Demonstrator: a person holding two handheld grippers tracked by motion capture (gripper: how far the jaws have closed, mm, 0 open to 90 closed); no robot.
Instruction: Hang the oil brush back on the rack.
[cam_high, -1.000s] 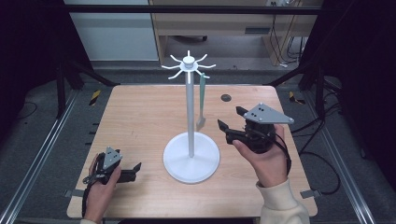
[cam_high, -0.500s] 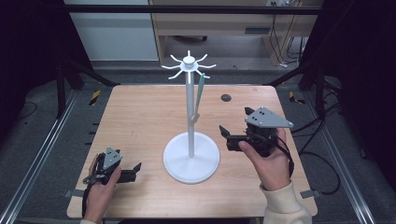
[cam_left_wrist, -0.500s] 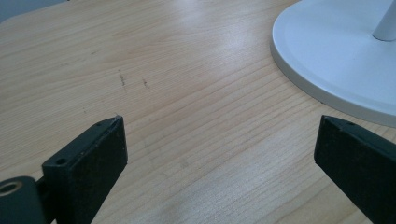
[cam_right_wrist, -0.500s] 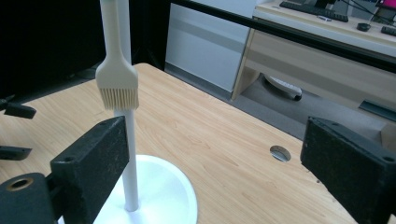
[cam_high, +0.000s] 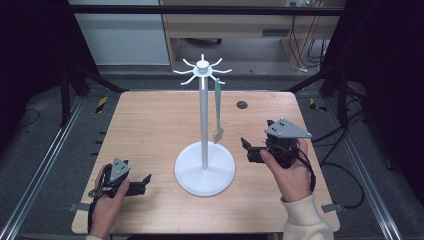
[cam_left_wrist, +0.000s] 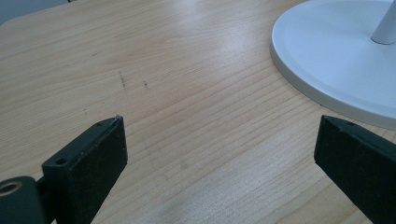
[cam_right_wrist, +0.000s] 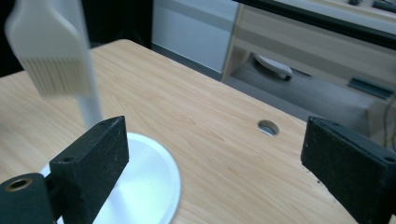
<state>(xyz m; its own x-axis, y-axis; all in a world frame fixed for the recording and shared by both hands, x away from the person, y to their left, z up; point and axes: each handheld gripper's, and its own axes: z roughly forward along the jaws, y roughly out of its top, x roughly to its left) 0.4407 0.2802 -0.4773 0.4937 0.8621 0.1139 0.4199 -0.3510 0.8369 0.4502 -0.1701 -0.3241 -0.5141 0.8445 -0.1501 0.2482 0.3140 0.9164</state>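
A white hook stand (cam_high: 204, 120) rises from its round base (cam_high: 205, 170) in the middle of the wooden table (cam_high: 150, 125). A pale green brush-like utensil (cam_high: 218, 112) hangs from one hook on the stand's right side. My right gripper (cam_high: 246, 150) is open, held to the right of the base with its jaws pointing left at the stand. In the right gripper view the utensil's bristled head (cam_right_wrist: 46, 51) is blurred in front of the pole (cam_right_wrist: 91, 102). My left gripper (cam_high: 145, 183) rests open near the front left, with the base's rim (cam_left_wrist: 327, 60) just ahead of it.
A small round hole (cam_high: 242, 105) lies in the tabletop at the back right. Metal rails (cam_high: 45, 165) run along both sides of the table. A low wooden cabinet (cam_high: 240, 30) stands on the floor beyond the far edge.
My right gripper has drawn back from the hanging utensil, toward the person and lower. The utensil swung a little and now hangs free. The left gripper has stayed put.
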